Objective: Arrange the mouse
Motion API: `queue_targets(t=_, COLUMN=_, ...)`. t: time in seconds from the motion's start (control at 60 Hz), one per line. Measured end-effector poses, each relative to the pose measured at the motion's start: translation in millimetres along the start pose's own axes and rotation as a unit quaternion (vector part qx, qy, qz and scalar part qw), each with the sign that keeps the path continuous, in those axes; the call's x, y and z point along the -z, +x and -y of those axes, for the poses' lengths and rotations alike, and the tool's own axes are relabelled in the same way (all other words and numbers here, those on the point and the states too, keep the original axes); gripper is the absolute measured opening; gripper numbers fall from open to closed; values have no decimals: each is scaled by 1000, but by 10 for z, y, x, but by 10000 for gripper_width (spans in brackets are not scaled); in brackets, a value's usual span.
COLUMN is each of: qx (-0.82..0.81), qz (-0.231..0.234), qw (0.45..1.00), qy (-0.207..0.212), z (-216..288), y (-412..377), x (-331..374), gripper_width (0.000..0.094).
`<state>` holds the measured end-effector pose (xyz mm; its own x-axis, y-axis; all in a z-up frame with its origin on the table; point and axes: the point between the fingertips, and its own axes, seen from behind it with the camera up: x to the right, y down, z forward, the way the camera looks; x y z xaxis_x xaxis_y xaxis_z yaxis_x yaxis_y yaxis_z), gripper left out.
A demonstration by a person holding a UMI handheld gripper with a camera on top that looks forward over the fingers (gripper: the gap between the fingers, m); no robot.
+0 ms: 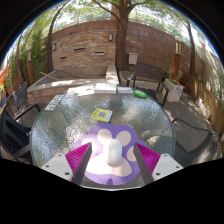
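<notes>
A white mouse (113,152) lies on a purple mat with white paw-shaped patches (97,172), on a round glass table (65,125). My gripper (112,150) is open. Its fingers, with magenta pads (80,160), stand on either side of the mat. The mouse sits between them with a clear gap at each side and rests on the mat, not held. The near end of the mat is hidden below the fingers.
A small pale yellow-green block (101,115) lies on the glass just beyond the mat. Chairs (18,125) stand around the table. A stone bench (75,92) with a green item (140,94), a brick wall (95,45) and a tree (121,30) lie further off.
</notes>
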<state>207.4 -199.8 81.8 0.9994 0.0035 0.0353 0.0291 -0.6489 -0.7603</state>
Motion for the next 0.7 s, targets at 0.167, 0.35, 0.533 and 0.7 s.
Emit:
queue_targets(t=0.167, qx=-9, qz=-19, qw=1000, qy=14, z=92, y=-120, x=789, gripper_width=847)
queue_targets(t=0.35, qx=-8, qz=-44, qw=998, qy=32, z=-61, y=-308, x=1639, gripper_width=849)
queue_targets(t=0.533, qx=-3, qz=-58, qw=997, qy=43, z=-259, y=-491, x=2227, gripper_width=843)
queue_targets(t=0.7, qx=2, qz=-68, qw=996, qy=56, z=-272, y=-584, x=2513, gripper_width=844)
